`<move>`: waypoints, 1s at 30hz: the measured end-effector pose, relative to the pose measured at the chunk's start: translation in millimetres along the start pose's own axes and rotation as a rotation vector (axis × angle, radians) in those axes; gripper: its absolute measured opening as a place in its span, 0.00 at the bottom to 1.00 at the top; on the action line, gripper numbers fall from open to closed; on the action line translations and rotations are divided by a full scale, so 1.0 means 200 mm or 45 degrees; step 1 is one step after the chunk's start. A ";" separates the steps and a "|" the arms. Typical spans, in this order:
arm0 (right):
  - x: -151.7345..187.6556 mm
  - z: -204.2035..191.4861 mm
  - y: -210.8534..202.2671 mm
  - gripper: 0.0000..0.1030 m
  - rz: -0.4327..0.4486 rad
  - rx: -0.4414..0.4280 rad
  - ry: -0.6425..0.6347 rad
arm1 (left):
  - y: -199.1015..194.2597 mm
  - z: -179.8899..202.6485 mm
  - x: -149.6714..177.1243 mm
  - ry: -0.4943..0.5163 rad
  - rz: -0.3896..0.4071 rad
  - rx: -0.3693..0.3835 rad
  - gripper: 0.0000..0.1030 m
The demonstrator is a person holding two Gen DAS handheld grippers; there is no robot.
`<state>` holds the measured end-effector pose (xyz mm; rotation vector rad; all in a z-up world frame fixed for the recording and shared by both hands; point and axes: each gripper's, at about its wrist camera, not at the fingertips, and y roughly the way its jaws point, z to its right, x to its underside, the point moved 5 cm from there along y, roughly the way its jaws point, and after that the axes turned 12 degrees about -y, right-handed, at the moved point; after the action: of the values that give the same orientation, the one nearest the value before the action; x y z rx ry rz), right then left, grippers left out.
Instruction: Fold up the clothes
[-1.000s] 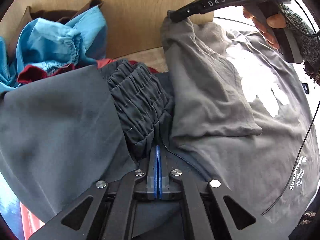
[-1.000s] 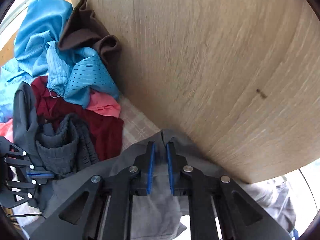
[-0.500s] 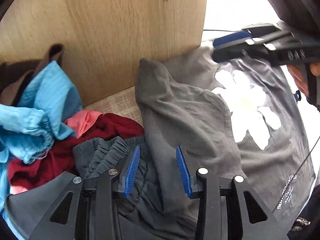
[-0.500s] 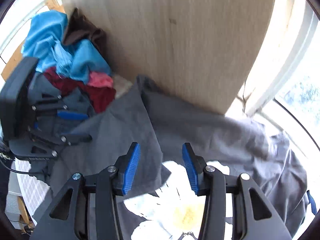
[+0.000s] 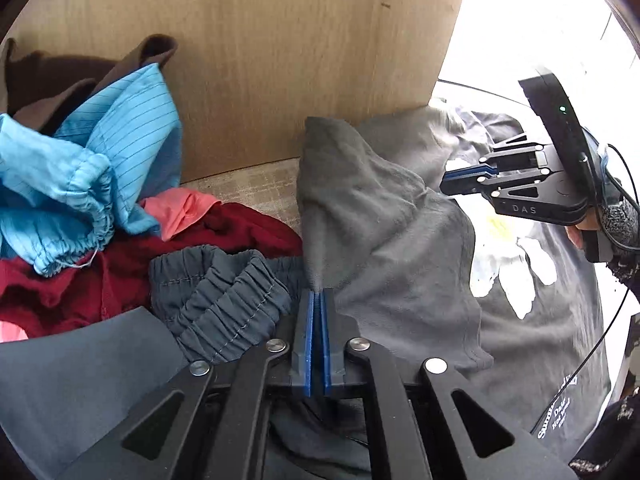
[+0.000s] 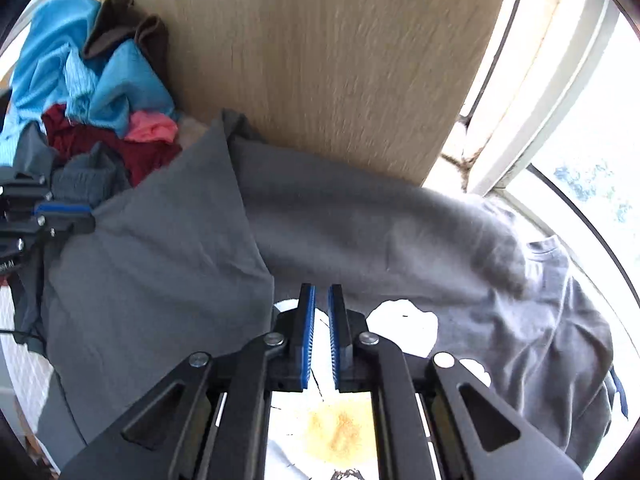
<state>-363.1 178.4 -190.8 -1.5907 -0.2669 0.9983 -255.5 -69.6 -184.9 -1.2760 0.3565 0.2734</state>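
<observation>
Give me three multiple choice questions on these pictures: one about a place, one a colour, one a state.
1. In the left wrist view, where is the clothes pile from the grey T-shirt? A left B right C on top
2. The flower print is: A red B white C green
3. The left gripper is: A wide open B shut on blue cloth C shut on the grey T-shirt
A: pile lies leftward. B: petals are white. C: pads pinch grey cloth.

checked surface (image 5: 256,184), grey T-shirt (image 5: 400,240), clothes pile (image 5: 120,208)
</observation>
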 end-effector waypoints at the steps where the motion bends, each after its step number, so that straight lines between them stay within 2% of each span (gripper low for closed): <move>1: -0.04 -0.04 -0.06 0.23 0.054 -0.032 -0.005 | -0.02 -0.01 0.00 -0.019 0.006 0.009 0.05; 2: -0.08 -0.09 -0.10 0.31 0.091 -0.104 -0.024 | -0.09 -0.01 0.01 -0.022 0.038 0.012 0.06; 3: -0.12 -0.16 -0.13 0.49 0.118 -0.200 -0.052 | -0.16 -0.01 0.02 -0.026 0.070 0.014 0.09; 4: -0.14 -0.24 -0.13 0.53 0.134 -0.282 -0.080 | -0.23 -0.01 0.04 -0.030 0.102 0.016 0.15; 5: -0.17 -0.31 -0.11 0.53 0.127 -0.332 -0.120 | -0.30 0.00 0.05 -0.034 0.134 0.018 0.23; 7: -0.18 -0.44 0.01 0.53 0.034 -0.284 -0.232 | -0.46 0.00 0.15 -0.064 0.186 0.043 0.33; 10: -0.10 -0.50 0.17 0.51 -0.167 -0.141 -0.275 | -0.65 -0.04 0.44 -0.134 0.191 0.004 0.34; 11: -0.11 -0.51 0.17 0.50 -0.178 -0.148 -0.238 | -0.70 -0.05 0.55 -0.156 0.179 -0.018 0.34; 13: -0.17 -0.54 0.07 0.50 -0.096 -0.244 -0.125 | -0.76 -0.07 0.83 -0.219 0.131 -0.079 0.35; 16: -0.26 -0.66 -0.01 0.51 -0.077 -0.326 -0.035 | -0.78 -0.08 1.26 -0.363 0.017 -0.124 0.36; 18: -0.29 -0.75 0.02 0.51 -0.147 -0.322 -0.001 | -0.74 -0.05 1.51 -0.460 -0.057 -0.108 0.36; 20: -0.29 -0.80 0.07 0.51 -0.230 -0.296 0.045 | -0.69 0.00 1.68 -0.496 -0.101 -0.098 0.36; 22: -0.29 -0.83 0.09 0.51 -0.269 -0.302 0.108 | -0.64 0.05 1.76 -0.458 -0.119 -0.113 0.36; 25: -0.31 -0.89 0.07 0.51 -0.262 -0.356 0.190 | -0.61 0.11 1.84 -0.402 -0.126 -0.106 0.36; 30: -0.29 -0.98 0.13 0.51 -0.368 -0.254 0.158 | -0.61 0.11 1.89 -0.350 -0.118 -0.147 0.41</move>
<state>-267.2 -3.4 -196.1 -1.7281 -0.5084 0.6635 140.2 -80.7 -225.3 -1.3437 0.0472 0.3900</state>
